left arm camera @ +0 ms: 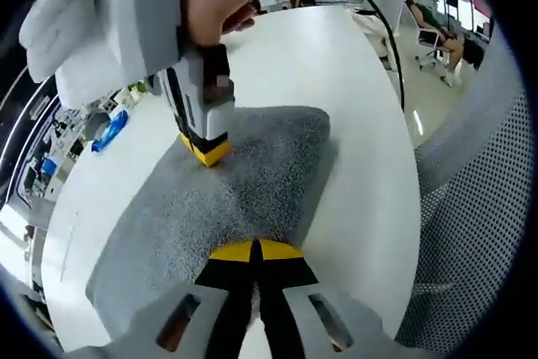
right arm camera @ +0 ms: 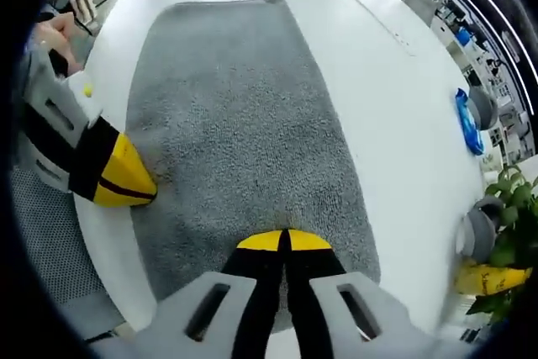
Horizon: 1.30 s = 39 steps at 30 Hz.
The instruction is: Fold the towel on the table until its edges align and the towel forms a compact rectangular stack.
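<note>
towel (left arm camera: 244,182) flat on table (left arm camera: 361,174) | both jaws closed on its edges

No text, label, brand, number or sign is showing clearly enough to be read in either view; nothing legible is appearing on any surface.

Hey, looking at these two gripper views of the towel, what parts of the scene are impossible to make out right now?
- Left gripper view: the towel edge nearest the camera is covered by the left hand-held gripper, so whether cloth is pinched is unclear.
- Right gripper view: the right hand-held gripper covers the near towel edge likewise.
- Right gripper view: the blue object is too small and distorted to identify.
- Neither view shows how many layers the towel has.
</note>
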Each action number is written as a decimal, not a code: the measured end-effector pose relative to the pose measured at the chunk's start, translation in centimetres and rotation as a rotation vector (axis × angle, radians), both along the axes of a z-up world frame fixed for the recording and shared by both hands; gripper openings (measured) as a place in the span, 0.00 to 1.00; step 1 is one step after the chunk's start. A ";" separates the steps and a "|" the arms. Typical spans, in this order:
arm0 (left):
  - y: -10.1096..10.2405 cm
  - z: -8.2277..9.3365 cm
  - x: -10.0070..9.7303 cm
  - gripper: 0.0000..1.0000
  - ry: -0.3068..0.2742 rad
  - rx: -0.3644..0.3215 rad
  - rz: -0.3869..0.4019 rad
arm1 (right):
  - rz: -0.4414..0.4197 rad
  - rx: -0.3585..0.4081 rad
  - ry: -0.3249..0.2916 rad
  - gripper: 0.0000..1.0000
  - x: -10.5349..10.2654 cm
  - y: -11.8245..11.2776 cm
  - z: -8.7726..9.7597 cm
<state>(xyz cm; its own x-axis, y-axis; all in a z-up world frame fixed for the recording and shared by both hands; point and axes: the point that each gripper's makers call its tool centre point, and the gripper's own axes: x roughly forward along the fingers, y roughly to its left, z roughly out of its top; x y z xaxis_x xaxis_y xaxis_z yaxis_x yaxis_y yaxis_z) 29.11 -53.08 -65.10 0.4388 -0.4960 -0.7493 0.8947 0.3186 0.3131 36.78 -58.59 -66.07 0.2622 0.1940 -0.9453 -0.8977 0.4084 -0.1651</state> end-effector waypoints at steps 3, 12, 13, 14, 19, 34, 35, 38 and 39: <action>0.4 0.0 -0.1 0.00 0.016 0.007 0.011 | -0.023 0.042 0.034 0.00 -0.7 -0.2 0.0; 1.3 -0.1 -0.4 0.00 0.038 0.043 0.011 | -0.040 0.063 0.080 0.00 -2.1 -0.4 -0.1; 1.4 -0.1 -0.4 0.00 0.038 0.049 0.010 | -0.041 0.065 0.085 0.00 -2.2 -0.4 -0.1; 1.5 -0.1 -0.4 0.00 0.036 0.056 0.008 | -0.041 0.066 0.088 0.00 -2.3 -0.4 -0.1; 2.0 -0.2 -0.6 0.00 -0.029 0.173 -0.053 | -0.043 0.078 0.105 0.00 -3.0 -0.4 -0.1; 2.9 -0.2 -0.2 0.00 0.016 0.134 0.043 | -0.014 0.071 0.027 0.00 -4.4 -0.3 -0.1; 3.0 -0.2 -0.1 0.00 0.057 0.099 0.090 | -0.005 0.074 0.011 0.00 -4.6 -0.3 -0.1; 3.5 -0.2 0.1 0.00 0.151 0.035 0.187 | -0.025 0.098 -0.002 0.00 -5.0 -0.2 0.0; 3.7 -0.2 0.1 0.00 0.170 0.021 0.208 | -0.033 0.108 0.004 0.00 -5.1 -0.2 0.0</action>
<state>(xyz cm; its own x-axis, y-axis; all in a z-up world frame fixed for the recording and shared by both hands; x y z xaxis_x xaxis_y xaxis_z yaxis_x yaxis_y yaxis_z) 29.24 -49.36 -65.31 0.3966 -0.3918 -0.8302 0.8511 0.4959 0.1725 31.65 -58.77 -66.08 0.2665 0.2860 -0.9204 -0.8839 0.4533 -0.1151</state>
